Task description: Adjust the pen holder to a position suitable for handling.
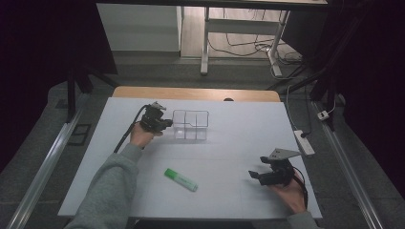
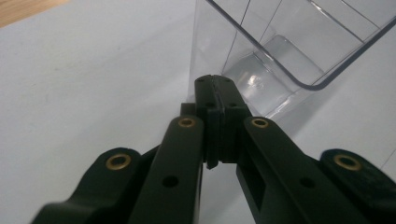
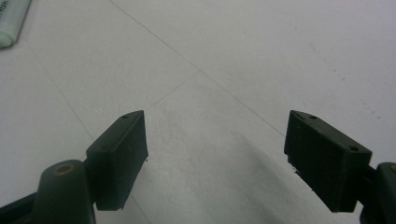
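2 grippers out: right gripper [image 1: 254, 174], jaws apart, sits nearer the green marker [image 1: 181, 179], lying leftward, long axis diagonal. Left gripper [image 1: 167, 124], jaws together, touches the clear organizer [image 1: 191, 125].

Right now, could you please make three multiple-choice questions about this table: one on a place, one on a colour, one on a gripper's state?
1. Where is the clear organizer?
A. beside the left gripper
B. beside the right gripper
C. on the floor

2. What colour is the highlighter?
A. red
B. green
C. black

3. How do the right gripper's jaws stand?
A. shut on the highlighter
B. shut on nothing
C. open

Answers: 1 A, the high view shows it by that gripper; 2 B, its body is green; 3 C, the right gripper view shows a wide gap.
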